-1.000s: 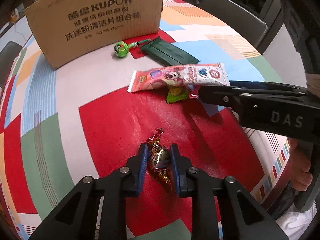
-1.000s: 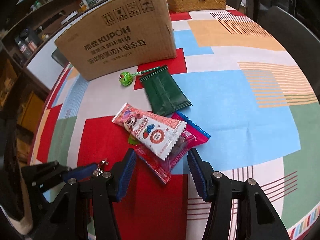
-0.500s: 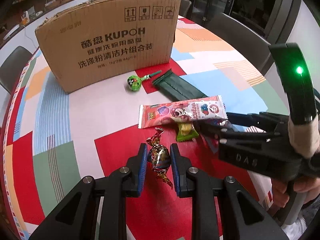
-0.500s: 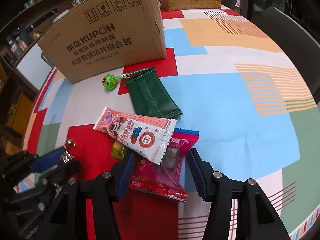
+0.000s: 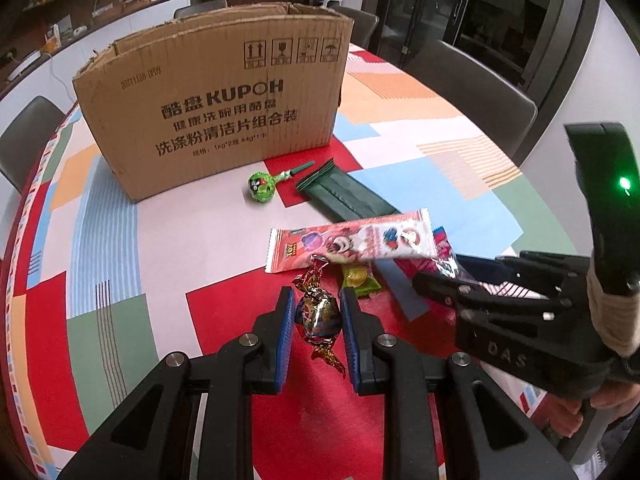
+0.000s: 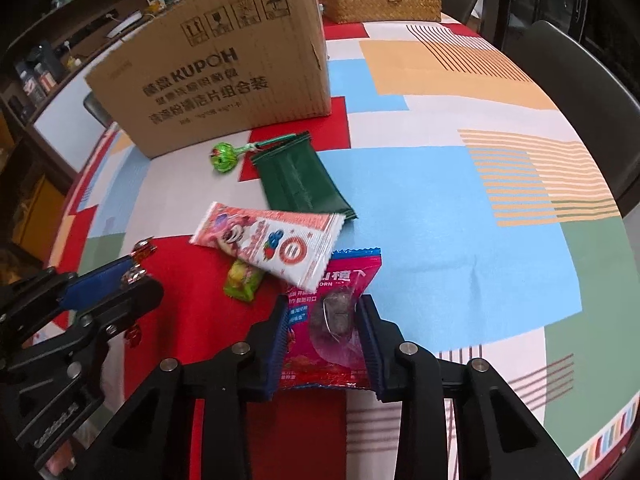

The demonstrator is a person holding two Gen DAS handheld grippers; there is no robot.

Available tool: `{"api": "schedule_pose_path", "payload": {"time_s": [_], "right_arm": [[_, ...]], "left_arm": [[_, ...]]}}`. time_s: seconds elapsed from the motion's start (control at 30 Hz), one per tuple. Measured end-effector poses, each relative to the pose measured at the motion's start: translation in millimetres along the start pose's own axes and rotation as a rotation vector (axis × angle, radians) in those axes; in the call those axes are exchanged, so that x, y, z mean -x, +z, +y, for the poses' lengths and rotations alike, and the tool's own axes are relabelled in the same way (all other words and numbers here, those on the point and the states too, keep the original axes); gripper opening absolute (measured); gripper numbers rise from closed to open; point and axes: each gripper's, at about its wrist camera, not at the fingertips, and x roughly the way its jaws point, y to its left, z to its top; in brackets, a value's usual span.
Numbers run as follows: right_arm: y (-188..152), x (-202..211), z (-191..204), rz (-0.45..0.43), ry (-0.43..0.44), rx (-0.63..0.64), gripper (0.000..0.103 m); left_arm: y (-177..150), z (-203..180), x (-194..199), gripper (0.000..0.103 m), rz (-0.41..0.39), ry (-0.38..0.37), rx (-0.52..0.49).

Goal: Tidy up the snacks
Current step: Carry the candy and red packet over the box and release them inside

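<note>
A cardboard box [image 5: 216, 100] stands open-topped at the far side of the table [image 6: 460, 216], on a cloth of red, blue, green and orange patches. From these angles its inside cannot be seen, so what it holds cannot be told. Behind it, at the far edge, sits a woven basket [image 6: 380, 0] with its lid shut; its contents are hidden too.

The snacks all lie outside the box. Just in front of it is a green lollipop [image 5: 262, 188], its stick pointing right toward a dark green packet [image 5: 344, 200] that lies flat beside it. Nearer sits a long pink and white wrapper [image 5: 352, 242], resting partly over a small yellow-green sweet [image 5: 358, 280] and over the far end of a magenta packet [image 6: 336, 320].

The left gripper [image 5: 316, 320] is clamped on a foil-wrapped candy [image 5: 318, 316], its blue pads pressing both sides and the twisted ends sticking out far and near. The candy appears lifted clear of the red patch below.

The right gripper [image 6: 324, 324] has the magenta packet between its pads, which press its two edges; its jaws are closing on it. The packet's near end reaches back between the fingers, while its far end tucks under the pink and white wrapper. A hand [image 5: 576, 420] shows at the right gripper's handle.
</note>
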Motion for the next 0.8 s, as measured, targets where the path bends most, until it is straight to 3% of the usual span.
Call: {"api": "schedule_pose_path", "payload": {"time_s": [0.37,0.8], "right_arm": [[-5.4,42.0,7.4,-0.077,-0.011,0.024,0.035],[13.9,81.9,17.1,-0.219,-0.018,0.066,0.035]], "left_arm": [[6.5,-4.9,25.9,0.024,-0.069,-0.016,0.0],[26.5,-1.0,59.0,0.024,-0.176,-0.014,0.003]]}}
